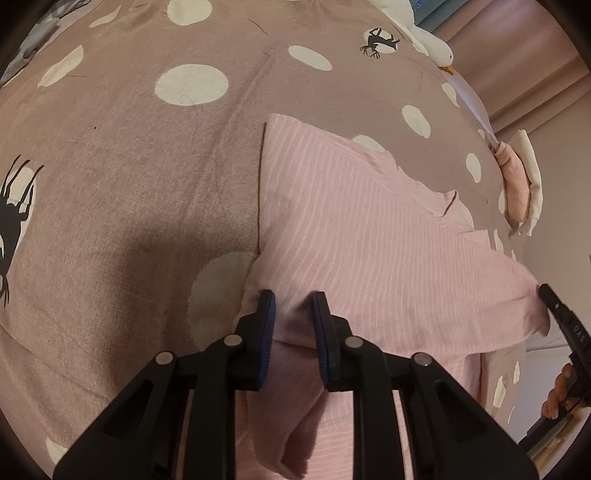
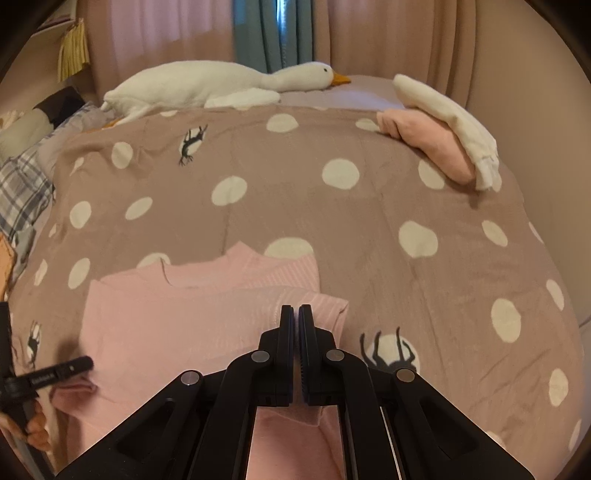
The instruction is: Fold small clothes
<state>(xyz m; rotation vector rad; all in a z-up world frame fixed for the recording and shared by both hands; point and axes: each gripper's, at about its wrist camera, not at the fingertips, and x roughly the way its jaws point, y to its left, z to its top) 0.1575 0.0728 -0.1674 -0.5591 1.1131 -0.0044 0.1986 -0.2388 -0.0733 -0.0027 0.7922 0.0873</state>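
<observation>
This is a bedroom in a home. A bed (image 2: 369, 221) fills the view, covered by a brown duvet with cream dots. A white plush goose (image 2: 221, 86) lies at its head, with pink and teal curtains (image 2: 269, 33) behind and a plaid pillow (image 2: 22, 192) at the side.

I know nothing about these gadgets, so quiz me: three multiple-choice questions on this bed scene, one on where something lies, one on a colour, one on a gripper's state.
1. Where does the plush goose lie?
A. at the far end of the bed
B. on the floor
C. on the striped top

2. What colour is the striped top?
A. blue
B. pink
C. green

3. How do the right gripper's jaws stand?
A. wide apart
B. shut
C. out of view

Answers: 1 A, it stretches before the curtains; 2 B, pink with thin pale stripes; 3 B, its pads meet with no gap above the top.
</observation>
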